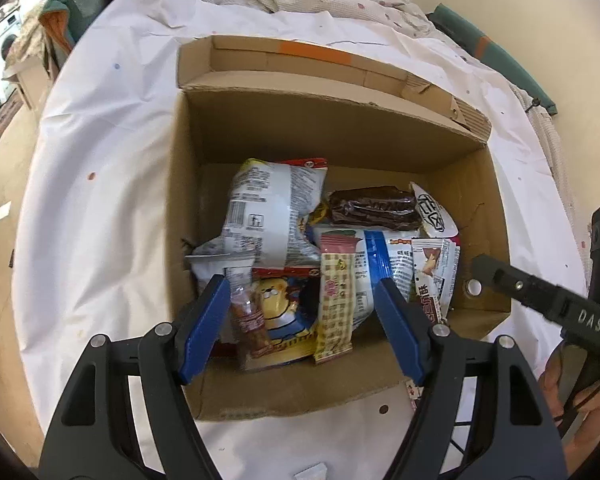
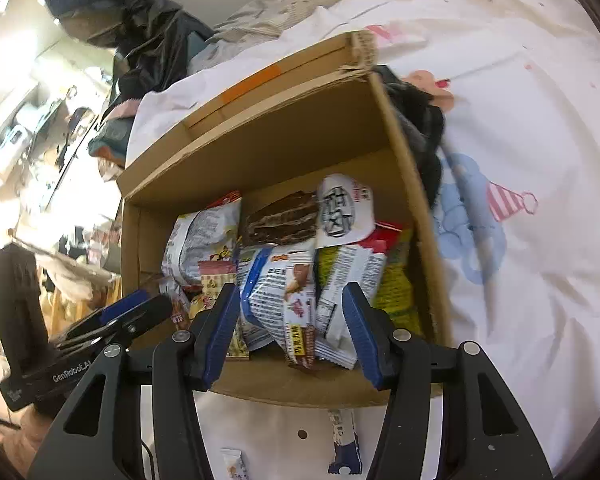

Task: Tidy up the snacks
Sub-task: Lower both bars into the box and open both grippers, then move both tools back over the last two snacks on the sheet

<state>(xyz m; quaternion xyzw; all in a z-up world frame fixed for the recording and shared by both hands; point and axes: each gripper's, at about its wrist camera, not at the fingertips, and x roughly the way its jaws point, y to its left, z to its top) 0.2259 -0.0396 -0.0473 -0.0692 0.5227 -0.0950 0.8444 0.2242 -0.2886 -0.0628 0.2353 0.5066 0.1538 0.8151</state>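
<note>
left gripper (image 1: pixel 300 312): jaws spread wide, holding nothing, poised over the near end of the cardboard box (image 1: pixel 332 128).
right gripper (image 2: pixel 290 320): also spread and empty, above the same box.
snacks: piled inside, ahead of and below both grippers; small packets (image 2: pixel 232 464) lie outside on the sheet, behind the right fingers.
advice: fetch stray packets, pinch at the edge seam, drop clear of the wall.

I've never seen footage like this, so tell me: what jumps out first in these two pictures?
An open cardboard box sits on a white sheet, crammed with snack packets. A dark brown chocolate-coloured packet lies on top towards the back, and a yellow cartoon-character bag lies near the front. Both blue-padded grippers, left gripper and right gripper, hang open over the pile.
</note>
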